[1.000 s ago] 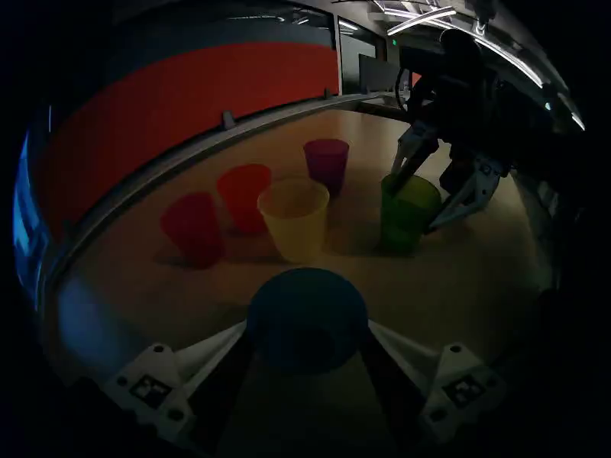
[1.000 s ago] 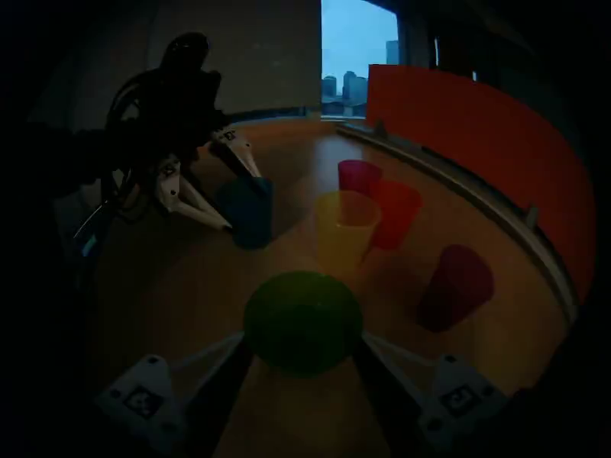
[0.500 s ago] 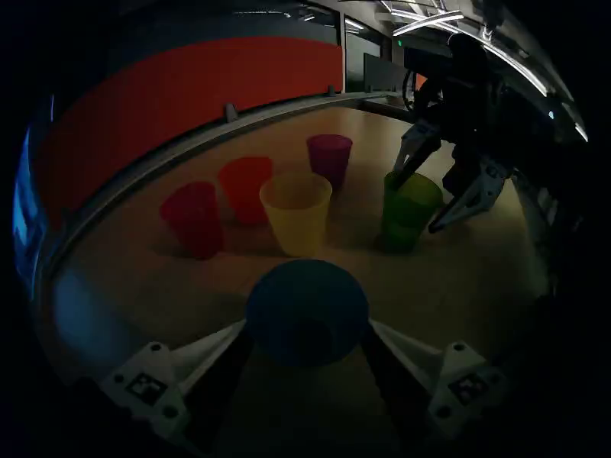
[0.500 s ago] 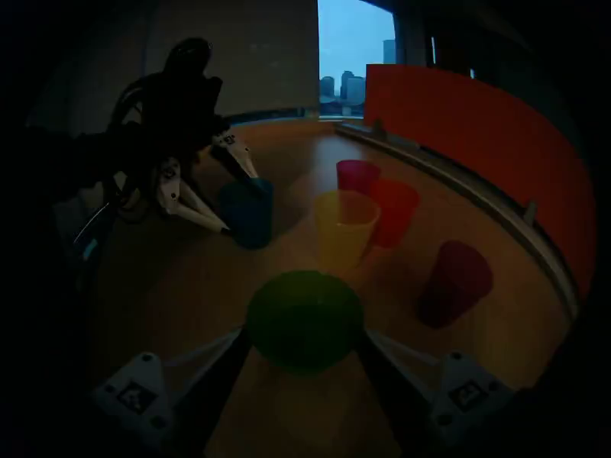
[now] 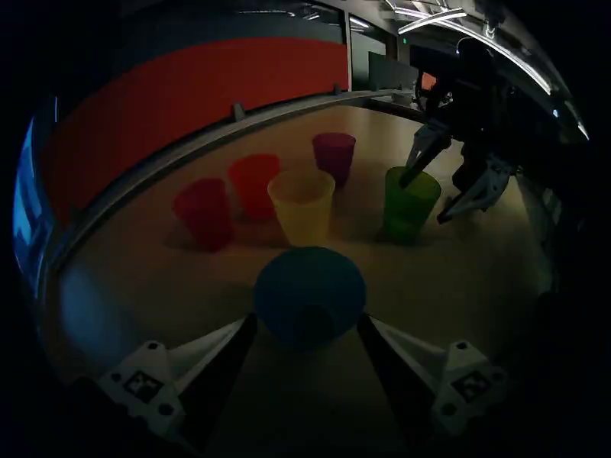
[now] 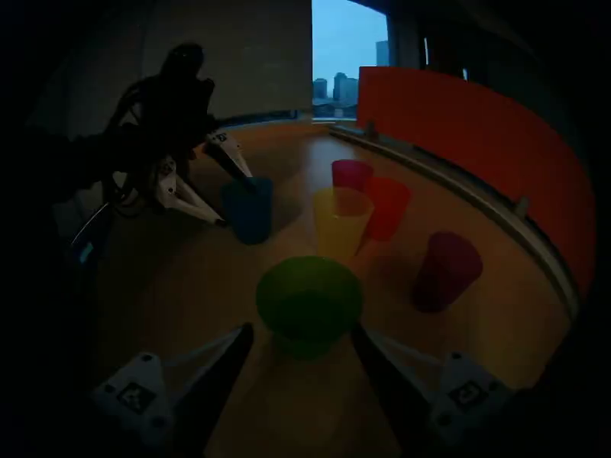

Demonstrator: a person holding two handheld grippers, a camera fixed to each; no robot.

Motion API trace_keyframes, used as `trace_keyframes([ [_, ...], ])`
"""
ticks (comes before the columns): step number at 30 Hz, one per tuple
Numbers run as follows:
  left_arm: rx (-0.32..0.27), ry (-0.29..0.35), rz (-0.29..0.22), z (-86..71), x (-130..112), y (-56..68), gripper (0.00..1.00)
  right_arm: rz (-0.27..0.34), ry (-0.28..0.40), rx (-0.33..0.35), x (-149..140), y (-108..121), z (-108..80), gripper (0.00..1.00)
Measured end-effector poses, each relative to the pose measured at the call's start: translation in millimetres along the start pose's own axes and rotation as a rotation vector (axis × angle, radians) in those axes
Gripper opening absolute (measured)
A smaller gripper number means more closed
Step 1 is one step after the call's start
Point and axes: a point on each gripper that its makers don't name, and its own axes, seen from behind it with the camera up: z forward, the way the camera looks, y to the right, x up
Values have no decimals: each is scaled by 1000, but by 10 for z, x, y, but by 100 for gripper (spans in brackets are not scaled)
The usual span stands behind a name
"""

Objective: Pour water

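Note:
A blue cup (image 5: 309, 298) stands upright on the wooden table (image 5: 466, 275), and my left gripper (image 5: 305, 320) is shut on its sides. Across the table a green cup (image 5: 411, 204) sits between the fingers of my right gripper (image 5: 422, 201). In the right gripper view the same green cup (image 6: 309, 301) is close up, with my right gripper (image 6: 302, 330) shut on it. Farther off there, the left gripper (image 6: 237, 202) holds the blue cup (image 6: 248, 212). I cannot tell whether either cup holds water; the light is dim.
Between the two held cups stand a yellow cup (image 5: 302, 206), an orange cup (image 5: 256, 183), a red cup (image 5: 203, 212) and a purple cup (image 5: 334, 155). A red partition (image 5: 191, 84) with a rail runs along the table's far edge. A dark figure (image 6: 176, 99) holds the left gripper.
Both pairs of fingers have drawn in against their cups. Both views have shifted slightly, so the middle cups sit a little higher in the frame.

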Motion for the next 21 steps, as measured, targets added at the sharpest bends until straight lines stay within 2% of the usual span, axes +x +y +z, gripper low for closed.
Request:
trace_keyframes([
  [12,51,26,-26,-236,-23,-50,97,18,26,-56,-50,-37,-266,99],
  [21,117,73,-51,-502,10,-110,98,26,52,-102,-34,-49,-499,99],
])
